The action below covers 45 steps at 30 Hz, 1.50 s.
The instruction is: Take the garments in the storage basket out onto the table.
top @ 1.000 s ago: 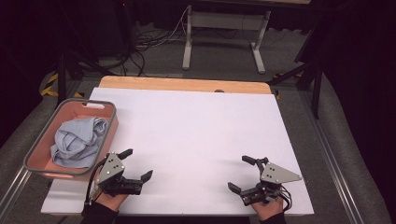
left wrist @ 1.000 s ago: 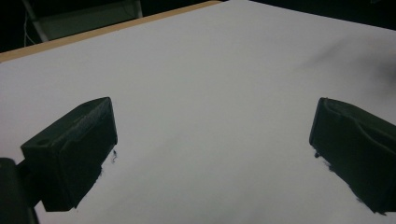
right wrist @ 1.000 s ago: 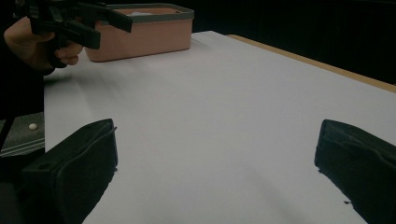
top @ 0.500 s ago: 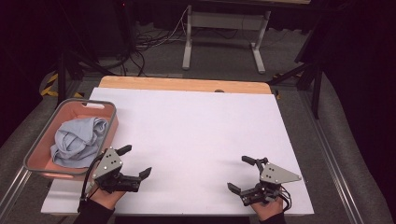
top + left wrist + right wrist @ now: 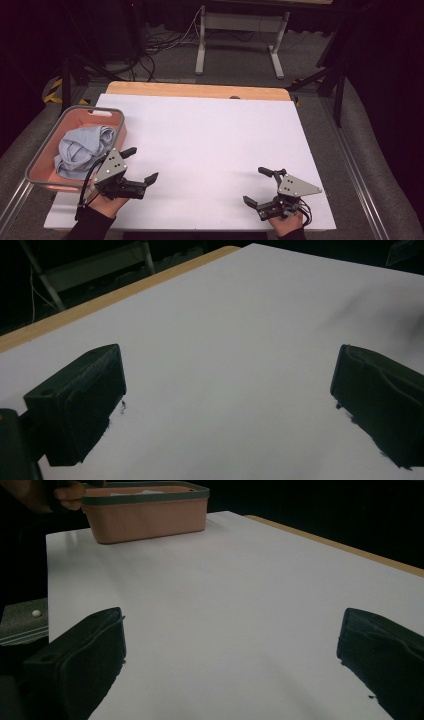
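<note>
Cloth point(image 5: 82, 150) lying bunched inside bin point(image 5: 116, 116), untouched. Left gripper point(image 5: 141, 170) hovering just beside bin, jaws wide, holding nothing. Right gripper point(image 5: 260, 187) waiting well apart from bin, jaws wide. Nothing grasped yet; whole job remaining.

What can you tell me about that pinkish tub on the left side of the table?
The tub is a salmon-pink rectangular bin, plastic by its look, with a grey rim and straight walls. It sits upright at the table's left edge, partly overhanging the white surface. Inside lies a crumpled pale blue cloth. The left claw, open, hovers just beside its near right corner; whether it touches the tub is unclear.
</note>
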Each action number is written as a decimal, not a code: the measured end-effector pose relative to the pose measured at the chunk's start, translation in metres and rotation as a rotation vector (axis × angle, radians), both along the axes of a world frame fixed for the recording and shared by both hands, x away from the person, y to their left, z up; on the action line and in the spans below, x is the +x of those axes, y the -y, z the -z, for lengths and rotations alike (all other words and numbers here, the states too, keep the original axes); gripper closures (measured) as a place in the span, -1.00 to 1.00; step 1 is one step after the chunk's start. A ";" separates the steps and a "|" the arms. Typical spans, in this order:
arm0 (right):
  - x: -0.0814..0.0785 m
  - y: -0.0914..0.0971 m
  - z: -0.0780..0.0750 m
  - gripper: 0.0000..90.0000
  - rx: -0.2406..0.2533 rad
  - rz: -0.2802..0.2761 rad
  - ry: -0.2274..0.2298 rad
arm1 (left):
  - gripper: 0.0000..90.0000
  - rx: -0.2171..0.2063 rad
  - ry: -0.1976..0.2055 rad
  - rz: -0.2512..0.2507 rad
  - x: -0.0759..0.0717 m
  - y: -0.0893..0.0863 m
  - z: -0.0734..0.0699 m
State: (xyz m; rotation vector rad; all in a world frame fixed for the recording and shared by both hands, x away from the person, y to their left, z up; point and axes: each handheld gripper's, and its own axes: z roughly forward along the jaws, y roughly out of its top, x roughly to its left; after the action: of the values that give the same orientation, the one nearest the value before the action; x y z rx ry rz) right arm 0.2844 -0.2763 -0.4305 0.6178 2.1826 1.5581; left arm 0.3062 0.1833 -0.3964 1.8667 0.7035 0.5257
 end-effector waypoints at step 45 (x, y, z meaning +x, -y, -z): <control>0.000 -0.002 0.001 -1.00 -0.005 -0.012 -0.008 | -0.93 0.103 -0.099 -0.094 0.049 -0.063 -0.037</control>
State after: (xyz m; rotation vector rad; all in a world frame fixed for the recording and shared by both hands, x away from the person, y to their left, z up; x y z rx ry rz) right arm 0.2839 -0.2744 -0.4312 0.6113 2.1992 1.5576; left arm 0.3549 0.2467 -0.3592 1.9737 0.8477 0.5414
